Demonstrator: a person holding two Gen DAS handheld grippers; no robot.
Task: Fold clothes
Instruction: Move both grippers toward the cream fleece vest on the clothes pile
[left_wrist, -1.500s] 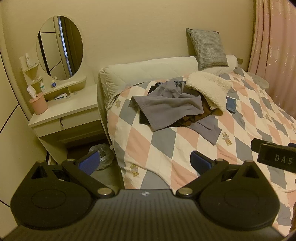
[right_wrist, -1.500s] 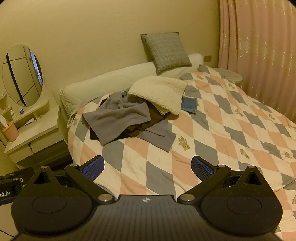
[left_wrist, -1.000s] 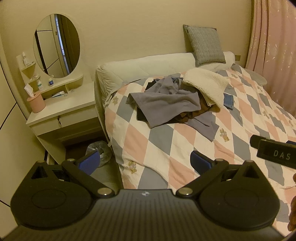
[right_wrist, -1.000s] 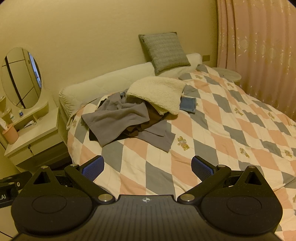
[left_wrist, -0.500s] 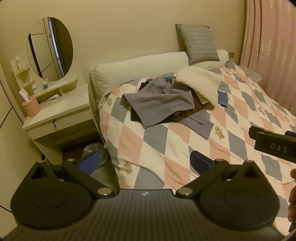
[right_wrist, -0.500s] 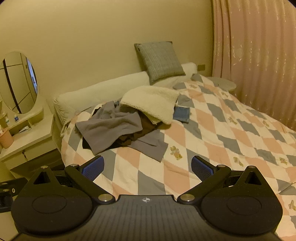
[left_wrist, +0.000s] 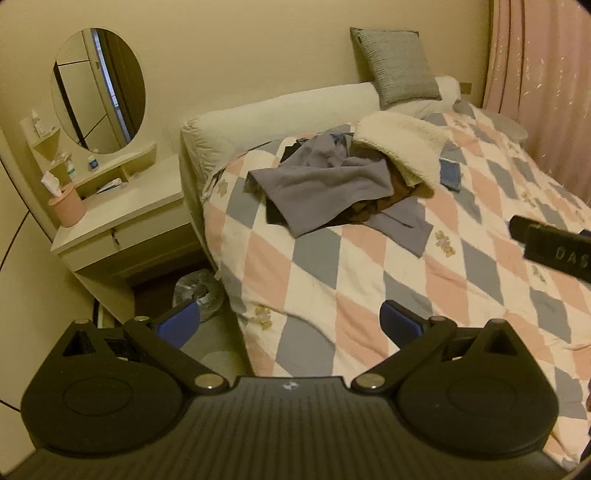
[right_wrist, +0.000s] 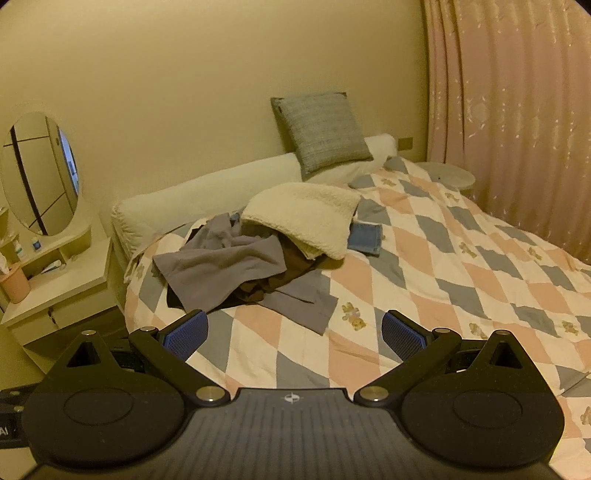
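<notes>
A heap of clothes lies near the head of the bed: a grey garment on top, a brown one under it, and a cream fleece at its right. A small folded blue piece lies beside the fleece. My left gripper is open and empty, held over the bed's near-left corner, well short of the heap. My right gripper is open and empty, above the quilt in front of the heap. Its body shows at the right edge of the left wrist view.
The bed has a pink, grey and white diamond quilt. A grey cushion leans on the wall. A white vanity with oval mirror and pink tissue cup stands left of the bed. Pink curtains hang at right.
Both grippers have shifted slightly and tilted; the heap sits a little lower and farther right in the views. Both stayed open. The clothes have not moved.
</notes>
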